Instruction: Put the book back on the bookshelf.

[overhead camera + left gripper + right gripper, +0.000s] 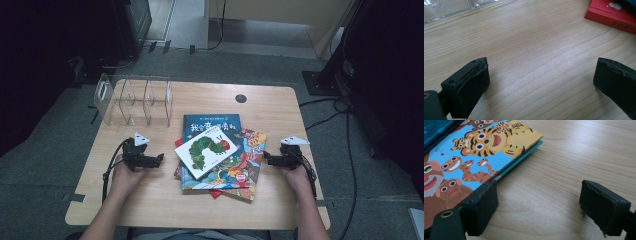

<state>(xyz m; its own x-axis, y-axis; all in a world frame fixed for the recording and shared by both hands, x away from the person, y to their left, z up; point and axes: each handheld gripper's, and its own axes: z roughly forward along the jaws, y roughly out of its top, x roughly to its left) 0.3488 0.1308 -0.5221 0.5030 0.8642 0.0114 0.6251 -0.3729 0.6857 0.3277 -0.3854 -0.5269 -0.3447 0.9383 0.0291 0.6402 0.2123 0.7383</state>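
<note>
Now both grippers, left gripper (pixel 159 160) and right gripper (pixel 266 159), rest wide open flanking the book pile (pixel 220 157), ready to lift 1 toward the far-left clear rack (pixel 134 100).

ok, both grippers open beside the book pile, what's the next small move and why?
Probably slide the right gripper left onto the near edge of the tiger book. Its jaws stand open with bare table between them, one jaw already beside that cover. The left gripper is open over bare wood, farther from the red book.
</note>
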